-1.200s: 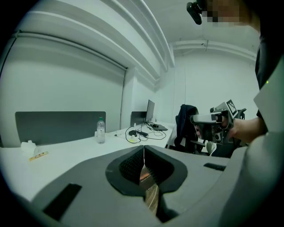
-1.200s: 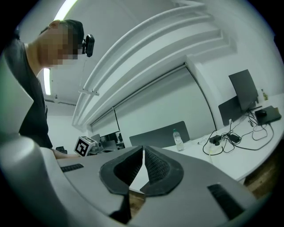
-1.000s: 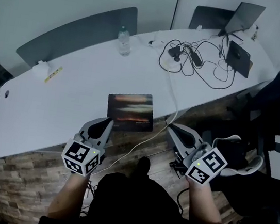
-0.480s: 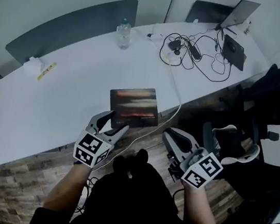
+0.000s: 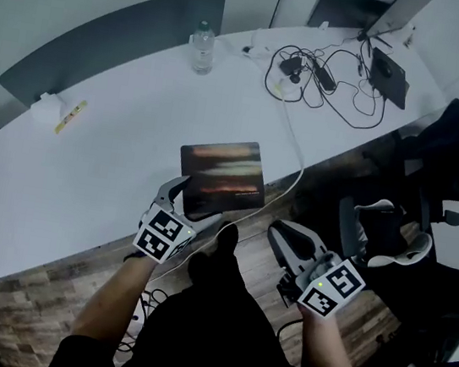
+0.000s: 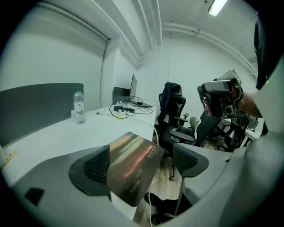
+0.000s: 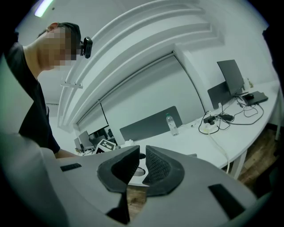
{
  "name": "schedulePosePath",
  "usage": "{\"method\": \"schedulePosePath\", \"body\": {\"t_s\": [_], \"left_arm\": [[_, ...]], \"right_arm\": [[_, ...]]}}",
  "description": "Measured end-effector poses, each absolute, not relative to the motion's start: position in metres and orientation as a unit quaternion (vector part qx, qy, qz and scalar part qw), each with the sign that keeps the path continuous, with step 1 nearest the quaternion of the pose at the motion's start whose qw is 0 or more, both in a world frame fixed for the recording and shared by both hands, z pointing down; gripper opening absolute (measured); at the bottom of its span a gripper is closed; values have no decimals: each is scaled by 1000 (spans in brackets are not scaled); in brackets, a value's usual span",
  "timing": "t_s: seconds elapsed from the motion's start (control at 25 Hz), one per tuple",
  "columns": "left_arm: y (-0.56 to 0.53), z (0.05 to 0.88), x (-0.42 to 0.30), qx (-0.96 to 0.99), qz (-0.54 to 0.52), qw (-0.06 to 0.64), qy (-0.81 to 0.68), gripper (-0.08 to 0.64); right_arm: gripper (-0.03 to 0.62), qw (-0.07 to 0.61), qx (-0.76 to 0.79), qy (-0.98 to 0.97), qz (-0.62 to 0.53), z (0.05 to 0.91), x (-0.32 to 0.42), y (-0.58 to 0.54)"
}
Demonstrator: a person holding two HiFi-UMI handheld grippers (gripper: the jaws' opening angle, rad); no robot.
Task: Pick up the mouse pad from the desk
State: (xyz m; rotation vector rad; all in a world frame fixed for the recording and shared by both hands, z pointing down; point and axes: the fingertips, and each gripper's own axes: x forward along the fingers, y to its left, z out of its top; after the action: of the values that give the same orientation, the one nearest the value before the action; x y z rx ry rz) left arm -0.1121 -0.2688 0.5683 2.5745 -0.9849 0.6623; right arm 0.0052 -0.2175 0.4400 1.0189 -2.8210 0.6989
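Dim, cool bluish light fills every view. A ceiling strip lamp (image 6: 217,6) glares above the table (image 5: 106,151), which shows only soft shadows. The mouse pad (image 5: 224,176) on the table carries a streaky sheen. Both gripper views bulge, with black corners.

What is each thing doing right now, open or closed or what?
Mouse pad, lying flat at the desk's near edge.
Left gripper, fingers opening, either side of the pad's corner, not gripping.
Right gripper, fingers shut, empty.
Water bottle, upright, capped.
Laptop, open.
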Motion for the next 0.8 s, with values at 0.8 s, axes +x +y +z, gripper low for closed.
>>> {"method": "schedulePosePath", "body": {"t_s": [0.8], "left_arm": [[-333, 695, -79, 880, 345, 165, -281, 588]], "right_arm": [[44, 47, 302, -908, 287, 511, 12, -257]]}}
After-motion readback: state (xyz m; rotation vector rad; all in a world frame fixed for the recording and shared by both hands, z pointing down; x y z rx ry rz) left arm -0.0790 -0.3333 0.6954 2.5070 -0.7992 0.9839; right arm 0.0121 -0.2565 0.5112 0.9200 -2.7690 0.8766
